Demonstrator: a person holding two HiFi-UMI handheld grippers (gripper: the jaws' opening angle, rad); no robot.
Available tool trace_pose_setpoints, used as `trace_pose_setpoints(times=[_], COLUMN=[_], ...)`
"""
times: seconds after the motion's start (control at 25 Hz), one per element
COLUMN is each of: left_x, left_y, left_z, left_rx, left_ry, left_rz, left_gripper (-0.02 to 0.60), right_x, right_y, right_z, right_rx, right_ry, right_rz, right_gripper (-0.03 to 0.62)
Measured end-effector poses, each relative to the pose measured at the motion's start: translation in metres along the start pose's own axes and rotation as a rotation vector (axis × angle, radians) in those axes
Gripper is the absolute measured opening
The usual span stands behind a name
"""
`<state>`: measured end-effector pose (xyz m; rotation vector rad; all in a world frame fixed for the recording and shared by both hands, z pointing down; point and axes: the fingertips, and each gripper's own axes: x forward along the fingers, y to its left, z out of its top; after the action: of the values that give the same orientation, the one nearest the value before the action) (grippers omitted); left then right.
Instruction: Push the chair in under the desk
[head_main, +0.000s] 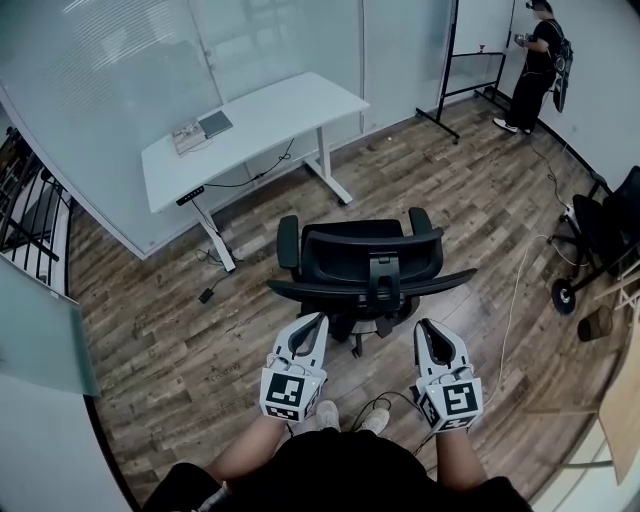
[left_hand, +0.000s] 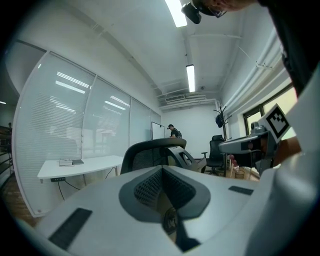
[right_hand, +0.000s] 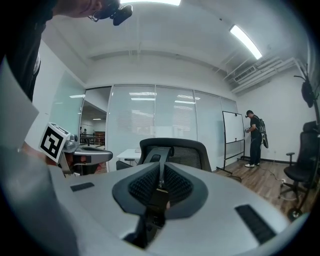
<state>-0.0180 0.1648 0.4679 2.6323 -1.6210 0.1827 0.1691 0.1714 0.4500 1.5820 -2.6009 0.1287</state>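
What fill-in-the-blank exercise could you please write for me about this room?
The chair is ____ in colour.
The desk has a ____ top.
The person far off faces a ____ on a stand.
Missing words: black; white; whiteboard.

The person wears a black top, short-sleeved as far as I can tell, with pale shoes showing at six o'clock. The left gripper and right gripper are light grey shells with dark ribbed pads. Each carries a white cube printed with black square markers.
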Motion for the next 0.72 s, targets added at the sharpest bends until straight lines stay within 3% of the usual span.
trace_pose_setpoints(times=[0.2,0.4,0.72], left_x=[0.002,0.003,0.004], left_y=[-0.003,-0.005,0.000], left_z=[-0.003,0.004,-0.014], left_rx=[0.035,0.094,0.303], left_ry=[0.004,0.005,0.091], left_rz=[-0.098,-0.148,-0.186], left_gripper=[0.040,0.160,0.305], right_x=[0.003,0.005,0.019], right_y=[-0.001,0.001,0.016], right_z=[-0.004,-0.010,-0.029], right_rx=[-0.031,-0.087,-0.389], right_ry=[0.012,0.061,0.194], right_rz=[0.001,0.011,0.098], right_gripper=[0.088,0.150,0.292])
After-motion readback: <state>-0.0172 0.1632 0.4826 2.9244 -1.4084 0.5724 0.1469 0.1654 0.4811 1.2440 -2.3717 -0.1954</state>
